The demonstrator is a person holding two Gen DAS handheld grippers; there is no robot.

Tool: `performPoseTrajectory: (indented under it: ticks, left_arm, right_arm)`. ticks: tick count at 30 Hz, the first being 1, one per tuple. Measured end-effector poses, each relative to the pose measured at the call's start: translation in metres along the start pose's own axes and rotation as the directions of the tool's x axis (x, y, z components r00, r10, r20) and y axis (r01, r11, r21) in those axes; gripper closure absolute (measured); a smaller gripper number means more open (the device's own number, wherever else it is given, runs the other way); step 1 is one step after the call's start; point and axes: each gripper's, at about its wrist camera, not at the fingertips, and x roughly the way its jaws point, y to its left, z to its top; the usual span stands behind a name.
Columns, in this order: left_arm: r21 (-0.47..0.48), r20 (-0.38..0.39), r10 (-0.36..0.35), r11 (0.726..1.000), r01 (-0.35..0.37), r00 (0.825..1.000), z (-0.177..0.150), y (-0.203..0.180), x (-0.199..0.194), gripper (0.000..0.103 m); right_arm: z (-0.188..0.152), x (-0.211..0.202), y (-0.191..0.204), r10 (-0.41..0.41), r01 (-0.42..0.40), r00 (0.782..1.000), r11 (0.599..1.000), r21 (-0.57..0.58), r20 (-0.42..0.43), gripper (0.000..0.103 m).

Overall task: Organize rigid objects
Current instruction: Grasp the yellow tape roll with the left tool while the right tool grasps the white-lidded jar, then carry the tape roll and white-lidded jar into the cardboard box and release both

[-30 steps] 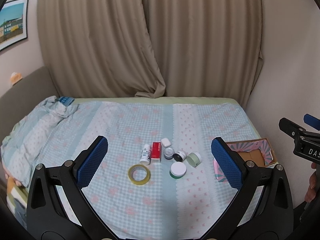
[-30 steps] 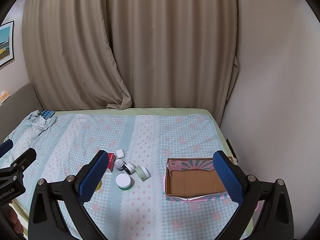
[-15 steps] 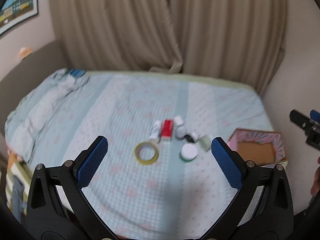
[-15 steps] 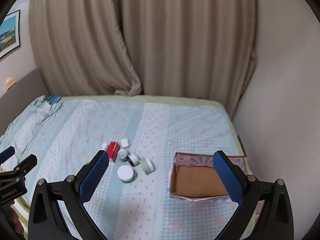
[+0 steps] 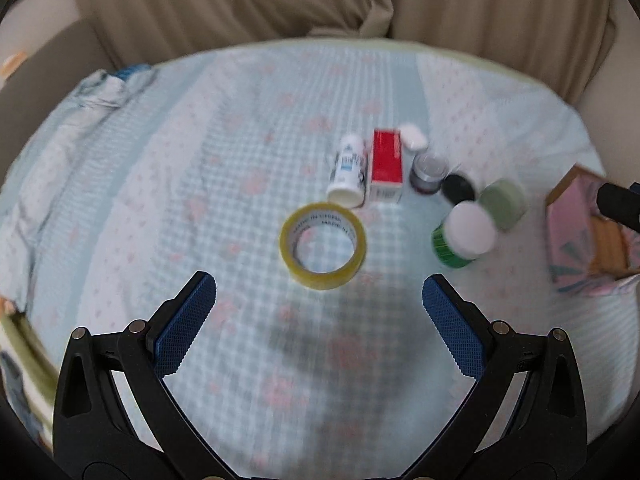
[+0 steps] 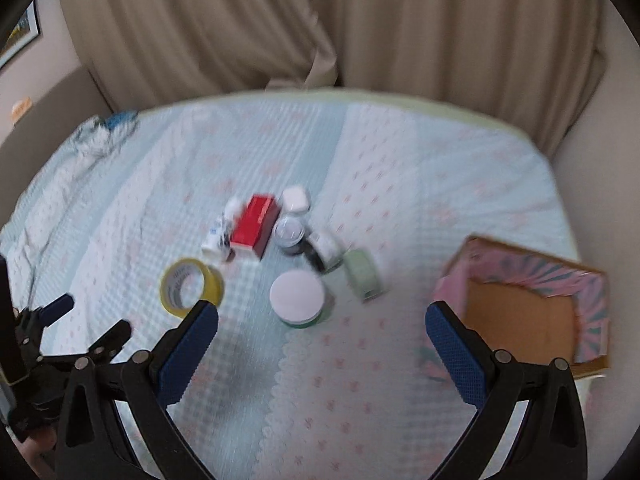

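Left wrist view centres the empty, wide-open left gripper [image 5: 319,304] below the tape roll [image 5: 322,245], seemingly for pickup, while the right gripper [image 6: 322,336] hangs equally open near the box [image 6: 520,312].

We see our left black plastic tongs [image 5: 319,304] built from two angular, Y-shaped arms, each ending in a blue finger pad [image 5: 185,322] with a fine diamond-textured face. Round silver screws sit along the upper edge of each arm. Our right black plastic tongs [image 6: 322,338] have the same forked frame, blue textured pads [image 6: 454,354] and silver screw heads.
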Motion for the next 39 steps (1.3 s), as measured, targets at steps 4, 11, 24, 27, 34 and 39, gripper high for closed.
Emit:
performPoseTrajectory:
  ticks: [4,11,24,27,34,39]
  left_arm:
    - [0.028,-0.016,-0.023,0.999,0.024,1.0,-0.006,-0.004,0.06,0.001]
    - [0.087,-0.053,-0.024,0.996,0.028,0.998,-0.016,-0.006,0.138,0.001]
    - [0.119,-0.065,-0.046,0.991,0.054,0.997,0.004,-0.008,0.18,0.006]
    - [0.107,-0.075,-0.063,0.992,0.071,0.995,0.006,-0.004,0.18,0.006]
    - [0.081,-0.049,-0.085,0.993,0.089,0.995,0.015,0.003,0.162,0.006]
    - [0.074,-0.035,-0.079,0.994,0.081,0.996,0.032,0.011,0.132,0.006]
  right_arm:
    - [-0.01,0.066,0.008,0.006,-0.004,0.997,1.0,0.02,-0.073,0.0]
    - [-0.023,0.153,0.016,-0.01,0.02,0.988,0.998,0.059,-0.157,0.0]
    - [-0.013,0.217,0.021,-0.048,0.068,0.975,0.994,0.084,-0.219,0.036]
    - [-0.011,0.219,0.021,-0.037,0.061,0.973,0.993,0.1,-0.226,0.036]
    - [-0.009,0.211,0.02,-0.04,0.071,0.97,0.99,0.122,-0.238,0.037]
    - [-0.004,0.175,0.022,-0.038,0.065,0.976,0.99,0.123,-0.213,0.037]
